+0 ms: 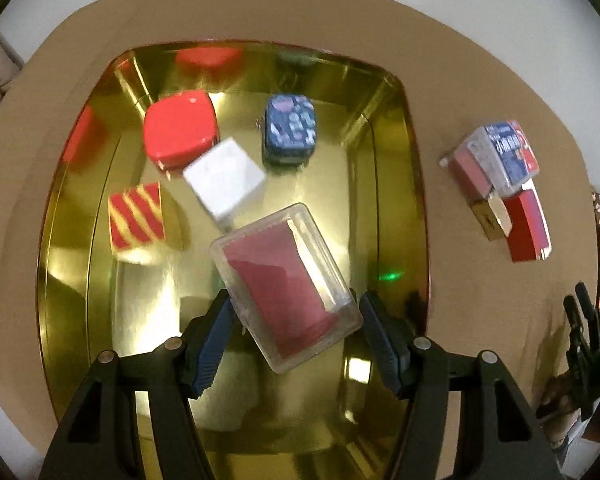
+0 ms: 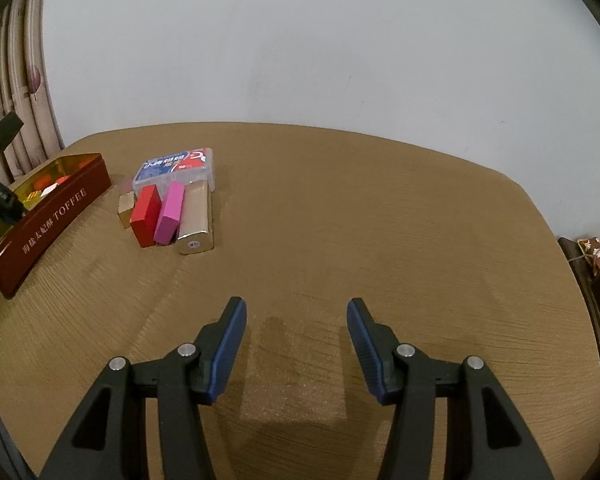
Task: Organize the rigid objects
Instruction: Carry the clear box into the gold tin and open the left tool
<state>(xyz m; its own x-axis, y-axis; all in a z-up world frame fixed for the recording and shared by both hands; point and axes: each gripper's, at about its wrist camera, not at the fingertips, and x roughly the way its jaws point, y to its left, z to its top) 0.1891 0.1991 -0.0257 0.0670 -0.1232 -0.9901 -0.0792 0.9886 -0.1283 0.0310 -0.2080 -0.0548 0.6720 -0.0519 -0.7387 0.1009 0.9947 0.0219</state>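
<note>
Left gripper point(image 1: 296, 320) pinches clear case point(image 1: 288, 284) over gold tin point(image 1: 396, 208) at 6 o'clock, prob. gripped at corners only. Could twist out, hit white box point(image 1: 224, 180) at 11. Right gripper point(image 2: 296, 344) spread, empty; leftover boxes point(image 2: 172, 208) at 11.

Our left wrist view looked straight down, close, into the gold tin point(image 1: 396, 128); our right looked obliquely across the table point(image 2: 340, 208); both caught the tin.
</note>
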